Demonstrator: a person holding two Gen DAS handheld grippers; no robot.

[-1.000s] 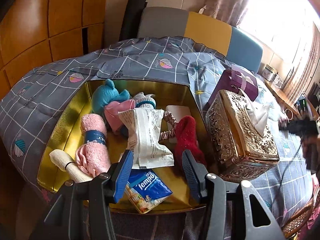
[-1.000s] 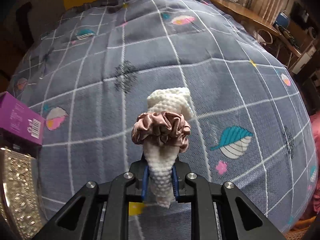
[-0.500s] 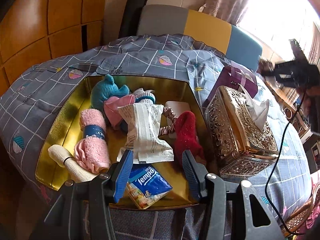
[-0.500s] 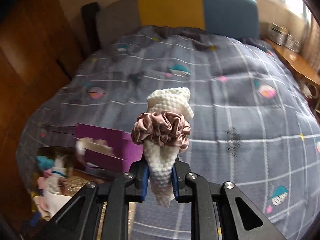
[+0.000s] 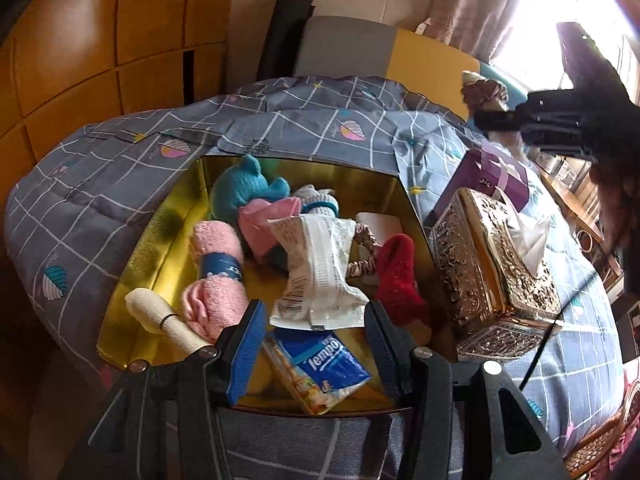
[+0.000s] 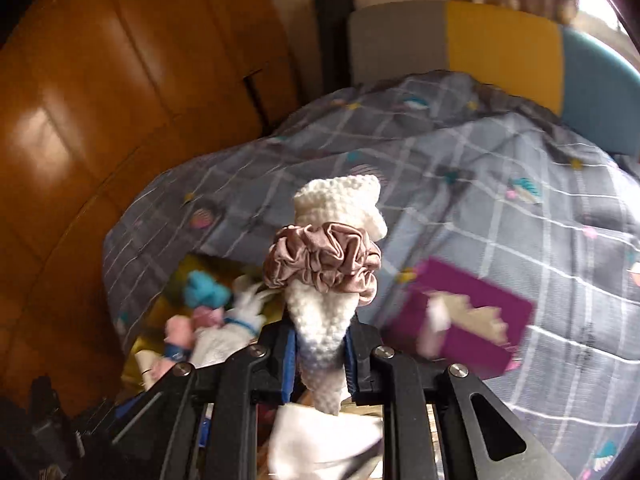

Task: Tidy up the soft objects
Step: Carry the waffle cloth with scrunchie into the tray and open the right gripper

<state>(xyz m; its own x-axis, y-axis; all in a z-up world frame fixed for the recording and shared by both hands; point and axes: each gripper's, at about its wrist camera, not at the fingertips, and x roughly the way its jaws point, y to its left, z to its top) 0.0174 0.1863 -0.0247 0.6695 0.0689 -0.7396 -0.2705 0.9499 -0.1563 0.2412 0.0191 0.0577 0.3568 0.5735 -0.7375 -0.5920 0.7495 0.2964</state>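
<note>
A gold tin box (image 5: 176,216) lies open on the bed, holding a blue plush (image 5: 244,192), a pink towel roll (image 5: 216,272), a cream roll (image 5: 160,316), a white packet (image 5: 320,272), a red sock (image 5: 396,276) and a Tempo tissue pack (image 5: 320,368). My left gripper (image 5: 312,348) hangs open over the box's near edge, holding nothing. My right gripper (image 6: 320,348) is shut on a white knitted roll (image 6: 328,320) ringed by a mauve satin scrunchie (image 6: 324,260). In the left wrist view that gripper (image 5: 492,118) is high at the right with the scrunchie (image 5: 482,92).
An ornate gold tissue box (image 5: 496,272) stands right of the tin, with a purple box (image 5: 492,176) behind it. A grey patterned quilt (image 5: 100,184) covers the bed. Wooden wardrobe panels (image 5: 100,40) rise at the left. A headboard (image 5: 420,56) is at the back.
My right gripper has swung leftward and upward with the knitted roll, from over bare quilt to above the purple box and tin. The left gripper has stayed in place.
</note>
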